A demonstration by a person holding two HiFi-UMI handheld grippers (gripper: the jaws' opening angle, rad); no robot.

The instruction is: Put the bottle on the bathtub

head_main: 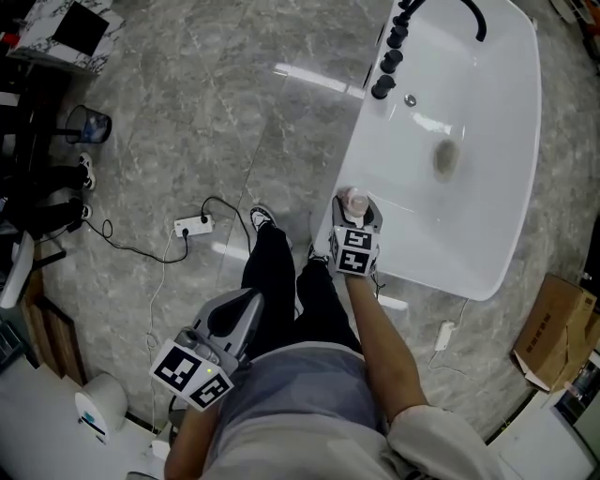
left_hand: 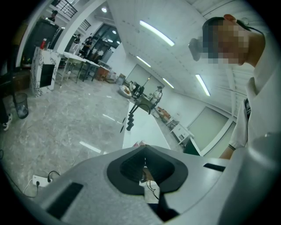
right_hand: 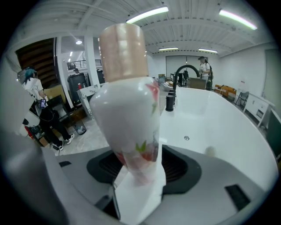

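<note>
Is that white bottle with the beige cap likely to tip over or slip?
Likely tippy: the white beige-capped bottle looks tall, narrowing toward its gripped end. Its glossy surface could slide on the smooth white bathtub rim.

the right gripper (head_main: 354, 208) holds the pink-capped bottle (head_main: 355, 199) at the near rim of the white bathtub (head_main: 367, 150); the left gripper (head_main: 249, 302) hangs low by the person's leg (head_main: 273, 277).

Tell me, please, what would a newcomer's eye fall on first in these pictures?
The large white bathtub fills the head view's upper right, with a black faucet at its far end. At its near rim the right gripper is shut on a white bottle with a tan cap and a red-and-green print. The left gripper hangs shut and empty, low by the person's left side.
</note>
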